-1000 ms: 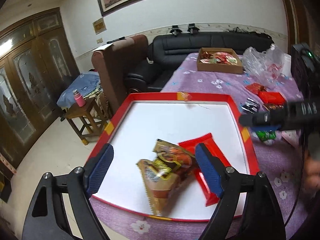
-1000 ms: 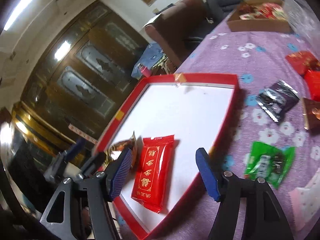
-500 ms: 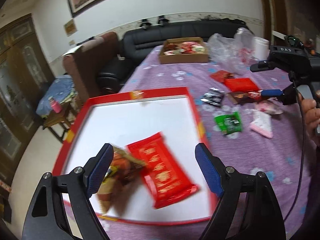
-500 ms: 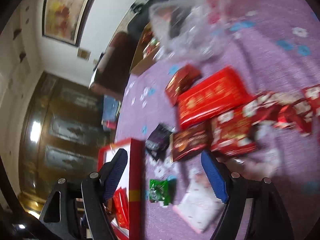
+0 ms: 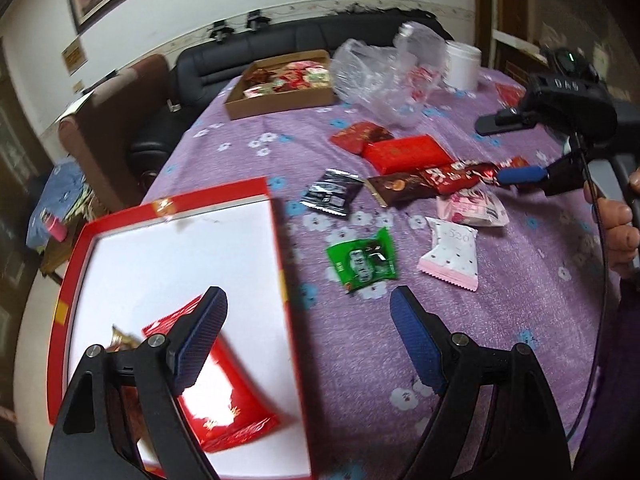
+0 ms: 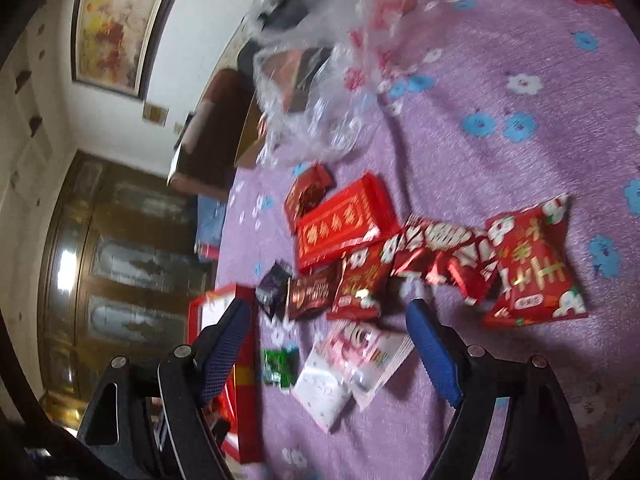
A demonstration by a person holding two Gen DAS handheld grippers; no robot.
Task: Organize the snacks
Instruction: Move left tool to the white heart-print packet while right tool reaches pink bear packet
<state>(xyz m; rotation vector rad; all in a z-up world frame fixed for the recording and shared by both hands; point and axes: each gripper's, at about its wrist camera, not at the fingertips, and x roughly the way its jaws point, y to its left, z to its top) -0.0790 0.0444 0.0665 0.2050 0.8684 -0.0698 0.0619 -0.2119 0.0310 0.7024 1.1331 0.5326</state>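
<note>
Left wrist view showed left tongs (image 5: 308, 334) released, empty; right tongs (image 6: 328, 342) had just been opening, empty. Red packet (image 5: 216, 392) lay in tray (image 5: 180, 204), lower left. Next, probably the green packet (image 5: 362, 260) at centre of the desk (image 5: 500, 320).

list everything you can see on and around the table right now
tray: 1, red rim, white floor, near left of the table
snack packs in the tray: 2, red and a brownish one mostly hidden behind the left gripper
green pack: 1, on the cloth right of the tray
black pack: 1, beyond the green one
brown pack: 1, mid table
red packs: several, a big flat one, a darker one, a crinkly cluster
pink-white packs: 2, and
clear plastic bag: 1, far side
cardboard box: 1, brown, holds snacks
white tub: 1, far right
tablecloth: purple, flowered
sofa: black, behind
left gripper: open, empty
right gripper: open, empty, jaws just opened wider
hand: on the right gripper's handle
</note>
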